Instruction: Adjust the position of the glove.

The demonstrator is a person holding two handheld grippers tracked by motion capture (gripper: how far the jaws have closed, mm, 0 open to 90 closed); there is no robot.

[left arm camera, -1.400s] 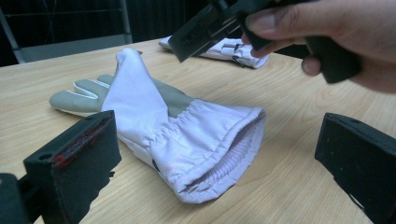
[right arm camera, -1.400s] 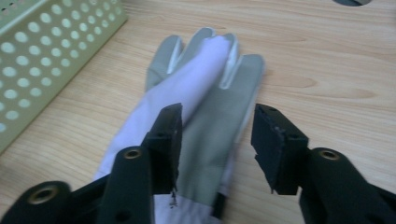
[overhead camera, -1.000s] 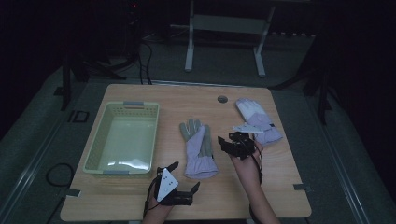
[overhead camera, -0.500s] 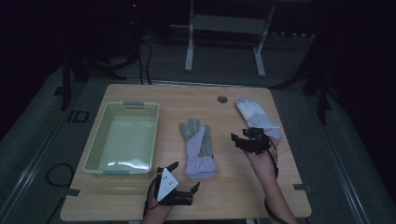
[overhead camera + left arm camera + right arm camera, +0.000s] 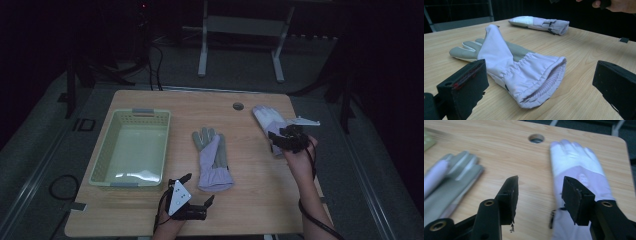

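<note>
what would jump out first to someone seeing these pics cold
Two pale lilac gloves on the wooden table: the middle glove lies grey palm up at the table's centre, and the far glove lies near the right edge. The right gripper hovers over that far glove, jaws open and nothing between them. A pale green basket sits at the left, with nothing in it.

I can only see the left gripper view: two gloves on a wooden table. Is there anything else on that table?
Observer: Yes. In the high view a pale green basket stands empty on the left side of the table.
Operator: And whose hand is that at the top right?
Observer: It holds the right gripper, whose jaws are open above the cuff end of the far glove and grip nothing.
</note>
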